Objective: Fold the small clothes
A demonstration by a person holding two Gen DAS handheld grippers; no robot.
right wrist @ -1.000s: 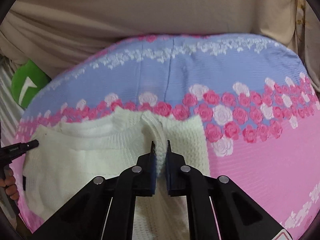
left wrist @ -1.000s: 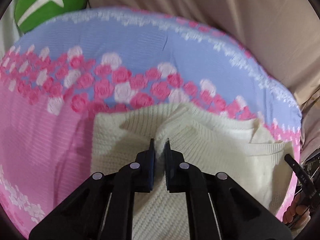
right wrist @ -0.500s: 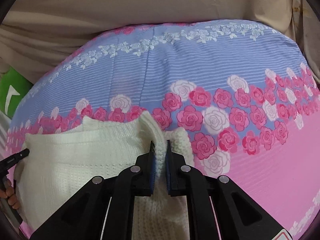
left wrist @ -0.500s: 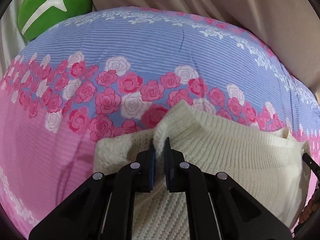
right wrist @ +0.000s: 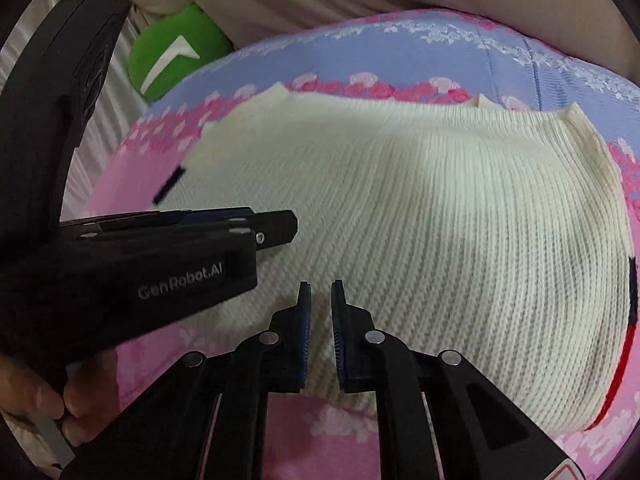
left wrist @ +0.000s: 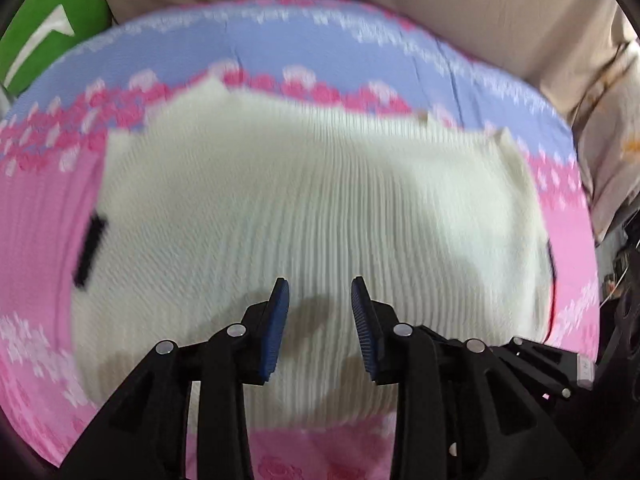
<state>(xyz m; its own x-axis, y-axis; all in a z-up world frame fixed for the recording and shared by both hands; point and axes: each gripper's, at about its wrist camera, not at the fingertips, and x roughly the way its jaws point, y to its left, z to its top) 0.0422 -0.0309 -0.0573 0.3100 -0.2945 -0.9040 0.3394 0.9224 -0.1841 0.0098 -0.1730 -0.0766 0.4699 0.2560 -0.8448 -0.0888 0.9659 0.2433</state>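
Note:
A cream knitted sweater [left wrist: 312, 200] lies spread flat on the pink and blue rose-print bedsheet [left wrist: 44, 216], blurred in the left wrist view. My left gripper [left wrist: 320, 292] hovers over its near part; the jaws are opening and nothing is between them. In the right wrist view the sweater [right wrist: 440, 208] fills the middle. My right gripper [right wrist: 321, 292] is over its near hem with its jaws opening a narrow gap, pads off the knit. The left gripper [right wrist: 288, 226] shows side-on at the left, held by a hand [right wrist: 36, 400].
A green cushion [right wrist: 176, 52] lies at the bed's far left corner. Beige cloth [left wrist: 440, 8] rises behind the bed. The sweater has a black tag [left wrist: 90, 252] on its left edge and a red and black stripe [right wrist: 624, 340] on its right edge.
Both grippers were shut on pinched folds at the sweater's far edge. They have let go and drawn back toward the near hem, and the sweater now lies flat.

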